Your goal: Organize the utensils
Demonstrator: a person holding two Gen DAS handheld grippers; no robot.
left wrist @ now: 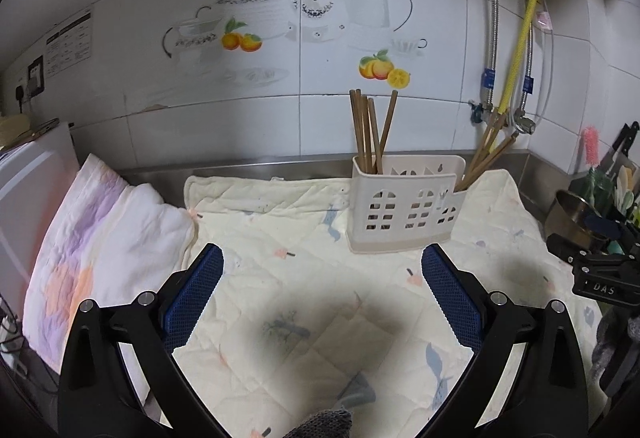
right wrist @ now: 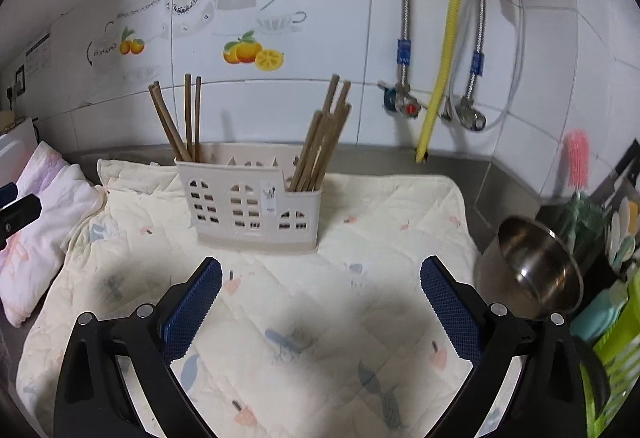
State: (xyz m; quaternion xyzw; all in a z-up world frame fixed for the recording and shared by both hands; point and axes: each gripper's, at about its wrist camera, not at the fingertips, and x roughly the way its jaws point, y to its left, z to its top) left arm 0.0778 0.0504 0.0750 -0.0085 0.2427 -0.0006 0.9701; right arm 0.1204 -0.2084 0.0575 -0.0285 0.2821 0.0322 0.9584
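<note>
A cream plastic utensil holder (left wrist: pixel 404 207) (right wrist: pixel 250 203) with window cut-outs stands upright on a quilted cream mat (left wrist: pixel 304 318) (right wrist: pixel 280 318). Brown chopsticks lean in its left compartment (left wrist: pixel 370 129) (right wrist: pixel 182 117) and in its right compartment (left wrist: pixel 486 151) (right wrist: pixel 322 133); the middle one looks empty. My left gripper (left wrist: pixel 322 258) hangs open over the mat, short of the holder and left of it, with nothing between its blue pads (left wrist: pixel 196 298). My right gripper (right wrist: pixel 320 270) is also open and empty, just in front of the holder.
A folded pastel cloth (left wrist: pixel 96 238) (right wrist: pixel 44 222) lies at the mat's left. A steel bowl (right wrist: pixel 536 270) (left wrist: pixel 576 217), a pink brush (right wrist: pixel 578 157) and a rack stand at the right. Pipes and valves (right wrist: pixel 436 105) run down the tiled wall behind.
</note>
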